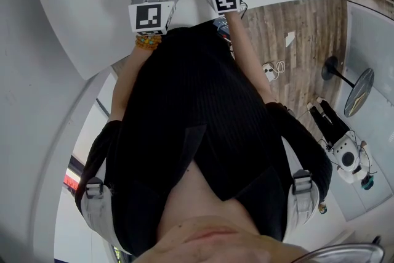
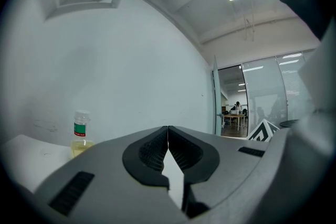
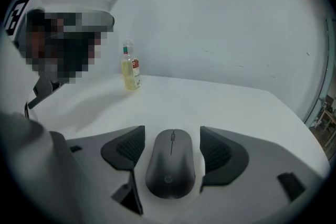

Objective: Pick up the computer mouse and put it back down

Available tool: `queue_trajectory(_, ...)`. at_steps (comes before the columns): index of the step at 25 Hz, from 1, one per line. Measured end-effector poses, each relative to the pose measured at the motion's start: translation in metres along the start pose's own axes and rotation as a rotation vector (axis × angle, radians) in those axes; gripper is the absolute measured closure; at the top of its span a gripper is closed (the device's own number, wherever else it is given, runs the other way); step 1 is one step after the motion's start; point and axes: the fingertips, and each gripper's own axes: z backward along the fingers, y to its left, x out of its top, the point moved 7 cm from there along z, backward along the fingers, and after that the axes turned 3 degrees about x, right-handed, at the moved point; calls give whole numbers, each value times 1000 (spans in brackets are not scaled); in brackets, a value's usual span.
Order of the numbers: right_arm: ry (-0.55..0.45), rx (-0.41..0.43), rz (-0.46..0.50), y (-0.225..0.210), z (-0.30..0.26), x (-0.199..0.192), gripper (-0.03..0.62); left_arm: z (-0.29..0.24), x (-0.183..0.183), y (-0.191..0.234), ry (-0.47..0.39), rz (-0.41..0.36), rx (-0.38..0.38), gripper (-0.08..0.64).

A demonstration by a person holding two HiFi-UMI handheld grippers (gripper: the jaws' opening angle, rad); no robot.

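The white table (image 3: 226, 105) carries everything that matters here. The computer mouse (image 3: 172, 165) lies flat on the table, on the side near the person. It is dark grey, and its scroll wheel end points away from the camera, toward the far edge of the table.

The right gripper (image 3: 172, 131) is low over the table and tilted downward, with its two jaws wide apart. The mouse sits between them. The ribbed black pads (image 3: 131, 149) stand on each side of the mouse, and a thin strip of white table shows between each pad and the mouse body, so the pads do not press on it.

The left gripper (image 2: 168, 128) is held level above the table, to the left of the right gripper. Its jaws are together, the tips meet in one line, and nothing is between them.

A small clear bottle (image 3: 129, 72) with yellowish liquid and a green and red label stands upright at the far side of the table, close to the white wall and well apart from the mouse.

In the head view both grippers reach over the near edge of the table side by side. A bracelet (image 1: 148, 41) of orange beads shows on the left wrist. Beside the table, on the right, is a wooden floor (image 1: 295, 15).
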Motion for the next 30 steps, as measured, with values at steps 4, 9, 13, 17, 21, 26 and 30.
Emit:
queue_trajectory(4,51,16,-19,1,-6,-13,295,2,-1,1,2,10,0,545)
queue_trajectory(9,84,19,-44,2,-12,-24,295,4,-2,2,3,7,0,545)
queue_trajectory(13,124,31,-62,3,-16,-31,296,4,-2,4,3,-1,0,545)
queue_trajectory(17,153,32,-66,2,-19,-32,296,4,-2,4,5,-1,-3,545)
queue_trajectory(21,178,43,-92,-1,-20,-32,298,1,-2,4,8,0,0,545)
queue_trajectory(26,222,41,-107,-4,-18,-28,298,0,-2,1,6,-3,-4,545)
queue_trajectory(30,219,44,-106,-3,-18,-29,298,1,-3,1,9,-3,-6,545)
